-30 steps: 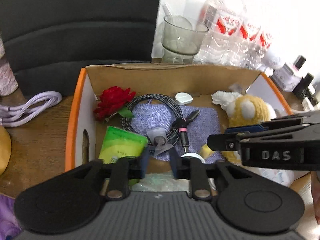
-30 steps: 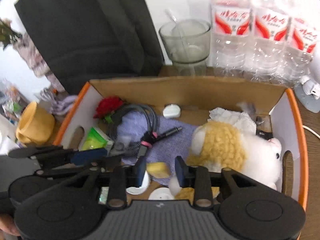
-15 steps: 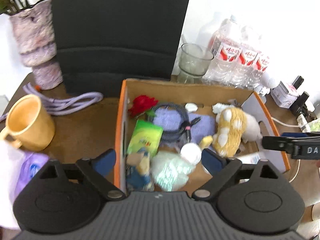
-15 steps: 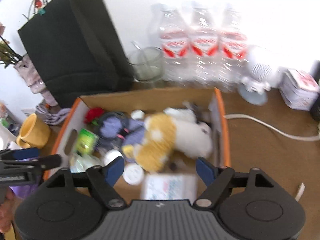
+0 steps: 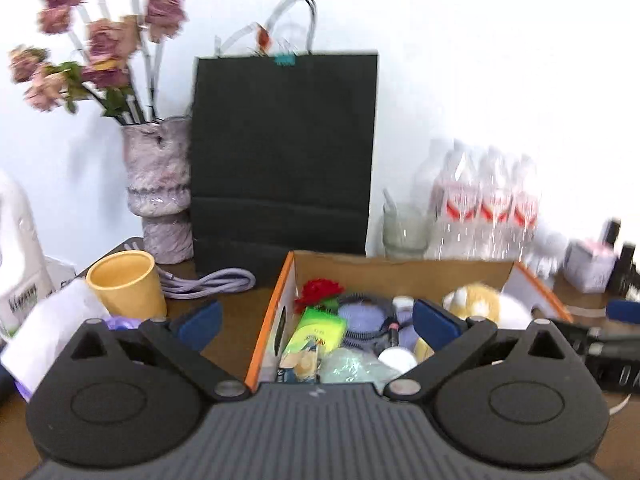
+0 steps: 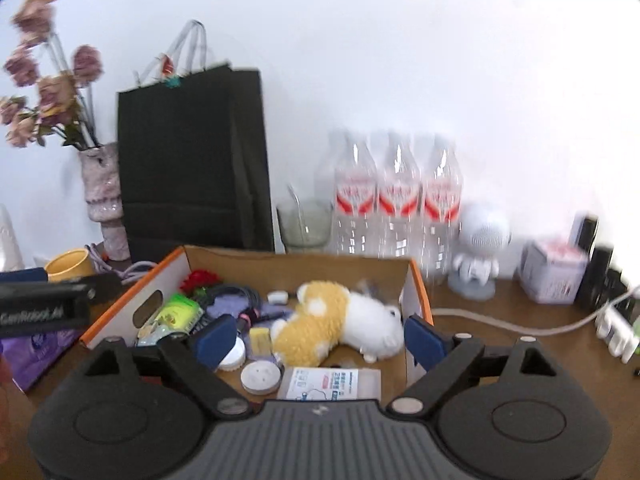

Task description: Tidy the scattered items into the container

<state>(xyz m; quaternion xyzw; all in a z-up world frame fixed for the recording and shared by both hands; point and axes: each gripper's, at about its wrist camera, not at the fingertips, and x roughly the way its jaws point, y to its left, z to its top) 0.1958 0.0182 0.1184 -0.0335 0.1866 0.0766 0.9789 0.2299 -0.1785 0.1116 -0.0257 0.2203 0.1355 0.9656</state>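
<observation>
The cardboard box (image 5: 272,320) with an orange rim stands on the brown table. It holds a red flower (image 5: 320,290), a green packet (image 5: 316,332), a coiled cable, white round lids (image 6: 260,376), a tissue packet (image 6: 330,384) and a yellow-and-white plush toy (image 6: 340,320). My left gripper (image 5: 316,322) hovers before the box's near left corner. Its jaws are opening wide and nothing is between them. My right gripper (image 6: 320,340) hangs over the near edge of the box (image 6: 418,280), jaws also opening, pads touching nothing.
Behind the box stand a black paper bag (image 5: 284,152), a vase of dried flowers (image 5: 160,188), a glass (image 6: 306,224) and water bottles (image 6: 396,204). A yellow cup (image 5: 126,284), purple cable (image 5: 208,280) and purple packet (image 6: 36,348) lie left; a white figurine (image 6: 480,248) and cord right.
Both grippers have pulled back and up out of the box and tilted up toward level. Their jaws went from nearly shut to wide apart, and both are empty now.
</observation>
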